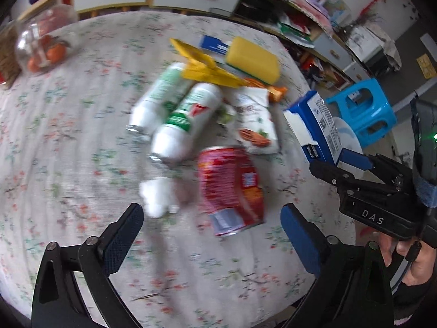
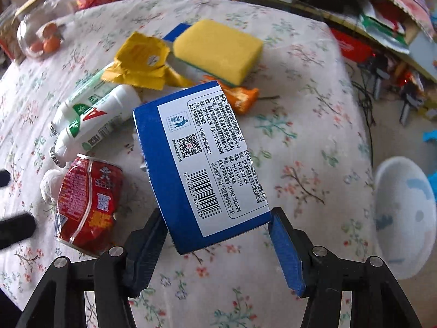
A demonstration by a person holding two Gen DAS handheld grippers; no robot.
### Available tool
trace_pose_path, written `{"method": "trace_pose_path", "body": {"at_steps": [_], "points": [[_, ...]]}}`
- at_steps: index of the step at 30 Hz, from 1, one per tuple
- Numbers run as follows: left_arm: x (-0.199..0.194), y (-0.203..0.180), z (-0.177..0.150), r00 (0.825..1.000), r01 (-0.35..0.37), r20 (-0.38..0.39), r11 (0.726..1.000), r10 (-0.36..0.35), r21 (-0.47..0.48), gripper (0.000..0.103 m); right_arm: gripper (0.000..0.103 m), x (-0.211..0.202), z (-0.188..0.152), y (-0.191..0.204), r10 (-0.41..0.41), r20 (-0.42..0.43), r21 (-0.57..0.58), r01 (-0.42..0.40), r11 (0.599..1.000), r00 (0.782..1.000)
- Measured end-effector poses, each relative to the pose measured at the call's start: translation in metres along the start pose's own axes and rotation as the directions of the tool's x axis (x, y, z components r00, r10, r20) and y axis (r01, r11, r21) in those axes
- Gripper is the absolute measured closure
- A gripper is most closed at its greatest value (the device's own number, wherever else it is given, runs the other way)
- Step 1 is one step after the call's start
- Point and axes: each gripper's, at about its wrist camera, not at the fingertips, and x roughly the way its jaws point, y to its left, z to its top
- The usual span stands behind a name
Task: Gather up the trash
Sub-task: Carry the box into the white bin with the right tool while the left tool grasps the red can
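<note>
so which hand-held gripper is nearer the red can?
Left. The left hand-held gripper hangs open directly over the red can, which lies on the table between its fingers. The right hand-held gripper is off to the side, clamped on the blue box.

Far ahead-left of the gripper, a clear glass jar (image 1: pixel 45 38) of orange fruit on the floral-clothed desk (image 1: pixel 68 164); off right, a blue plastic stool (image 1: pixel 363 109), a white bin (image 2: pixel 404 213).

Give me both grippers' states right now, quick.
Left gripper: open, nothing between its fingers, above the red can.
Right gripper: closed on the blue box, lifted off the table.
</note>
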Motion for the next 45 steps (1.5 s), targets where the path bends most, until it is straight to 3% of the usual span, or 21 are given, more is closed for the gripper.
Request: {"method": "trace_pose_path", "body": {"at_steps": [14,19,28,34,45], "points": [[0.052,-0.041,0.005,0.994,-0.098,-0.037,0.992,0.101,0.084,0.019,0.037,-0.015,-0.017,-0.032,0.002,-0.002,0.099,-0.002,0.995,1.000],[0.057,-0.031,0.010,0.995,-0.089,-0.045,0.995,0.091,0.048,0.038,0.037,-0.020,-0.023,-0.043,-0.001,0.002,0.116,0.001,0.993,1.000],[0.048,-0.034,0.013,1.000,-0.024,-0.017,0.999,0.024,0.031,0.038,0.038,-0.030,-0.030,-0.072,0.003,0.014,0.170,-0.005,0.985,1.000],[0.035,-0.052,0.017,1.000,0.020,0.010,0.998,-0.021,0.057,0.038,0.038,-0.043,-0.037,-0.112,-0.011,0.038,0.248,0.001,0.969,0.999],[0.037,-0.103,0.025,0.996,0.084,0.015,0.989,-0.086,0.120,0.038,0.036,-0.042,-0.072,-0.231,-0.090,0.029,0.498,0.063,0.865,0.996]]}}
